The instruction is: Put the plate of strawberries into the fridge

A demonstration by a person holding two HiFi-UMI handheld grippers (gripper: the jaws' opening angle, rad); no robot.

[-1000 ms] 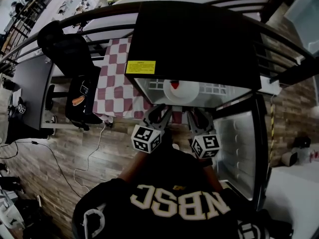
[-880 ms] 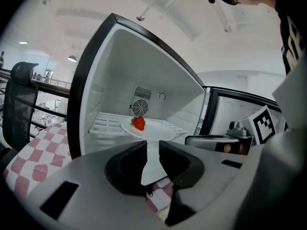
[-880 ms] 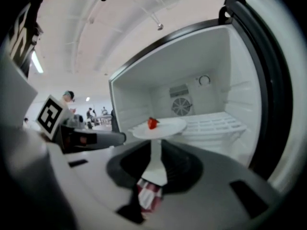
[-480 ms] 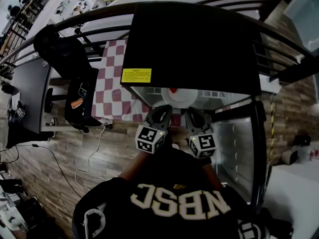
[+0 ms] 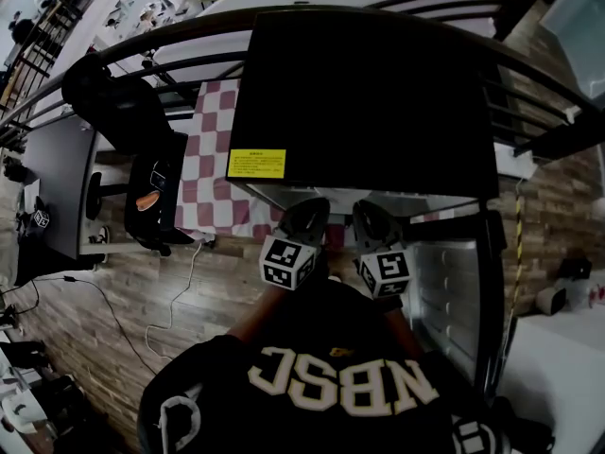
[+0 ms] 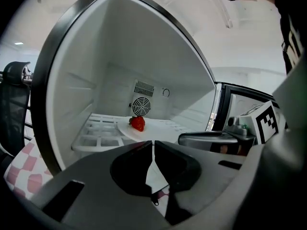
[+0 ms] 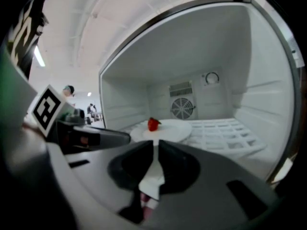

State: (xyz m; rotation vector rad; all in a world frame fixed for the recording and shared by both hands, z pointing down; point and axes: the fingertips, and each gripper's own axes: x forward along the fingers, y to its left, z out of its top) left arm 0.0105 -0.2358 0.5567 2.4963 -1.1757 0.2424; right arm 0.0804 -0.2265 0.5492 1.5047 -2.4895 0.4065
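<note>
A white plate (image 6: 160, 134) with one red strawberry (image 6: 137, 123) rests on the wire shelf (image 7: 225, 134) inside the open fridge (image 5: 369, 93). In the right gripper view the plate (image 7: 173, 130) and strawberry (image 7: 153, 124) sit mid-shelf, in front of the fan grille. Both grippers hang outside the fridge mouth, clear of the plate. My left gripper (image 6: 153, 143) has its jaws together with nothing between them. The jaws of my right gripper (image 7: 156, 143) are closing, almost touching, with nothing between them. In the head view the fridge's black top hides the plate, and the left gripper (image 5: 307, 218) and right gripper (image 5: 371, 218) sit side by side.
The fridge door (image 5: 452, 287) stands open to the right. A red-and-white checked cloth (image 5: 213, 173) lies left of the fridge, and beyond it stands a black office chair (image 5: 123, 112). Cables (image 5: 170, 291) trail over the wooden floor. A dark railing arcs behind the fridge.
Both grippers' jaws have gone from spread to nearly together. The head view has shifted, so the fridge top now covers the plate that showed a second ago.
</note>
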